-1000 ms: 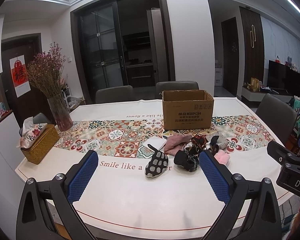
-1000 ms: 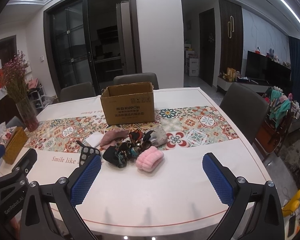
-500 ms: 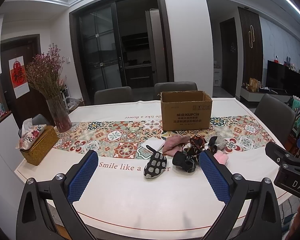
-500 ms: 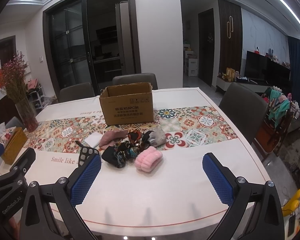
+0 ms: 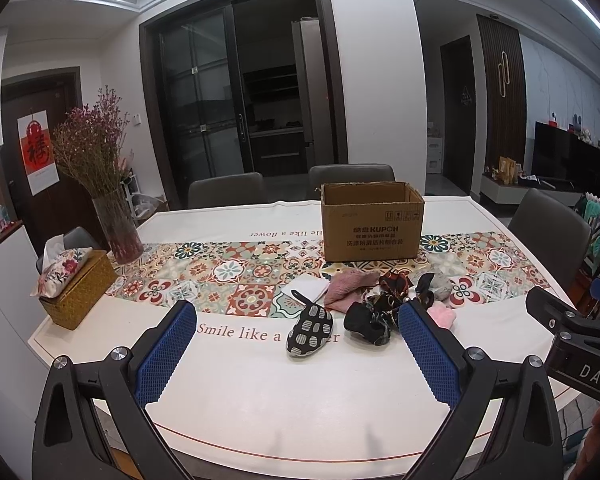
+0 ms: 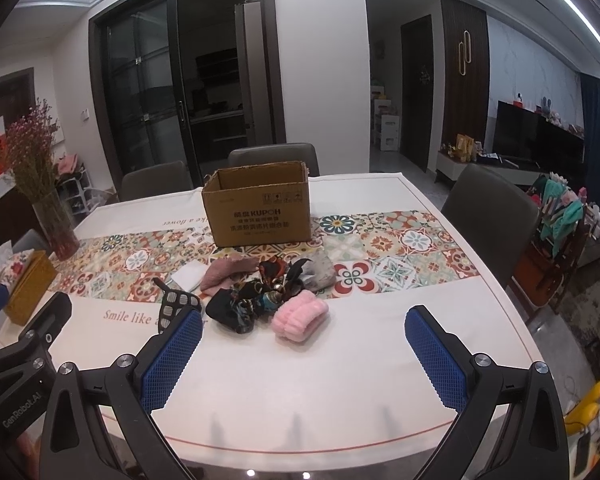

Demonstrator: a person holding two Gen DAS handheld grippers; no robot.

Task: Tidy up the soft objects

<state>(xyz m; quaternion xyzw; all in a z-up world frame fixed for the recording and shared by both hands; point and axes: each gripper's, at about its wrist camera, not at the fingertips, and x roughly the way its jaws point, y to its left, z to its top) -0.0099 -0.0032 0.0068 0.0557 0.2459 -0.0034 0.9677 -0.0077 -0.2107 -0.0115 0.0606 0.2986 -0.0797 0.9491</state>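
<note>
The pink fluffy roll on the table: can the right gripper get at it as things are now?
Probably yes. The right gripper is open and empty, and the pink roll lies at the near edge of the pile, with only bare tablecloth before it.

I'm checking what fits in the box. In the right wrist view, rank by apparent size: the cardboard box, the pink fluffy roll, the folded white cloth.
1. cardboard box, clearly largest, though farthest away.
2. pink fluffy roll.
3. folded white cloth, smallest; it lies farther back and partly under the pile, so this rank is unsure.
</note>
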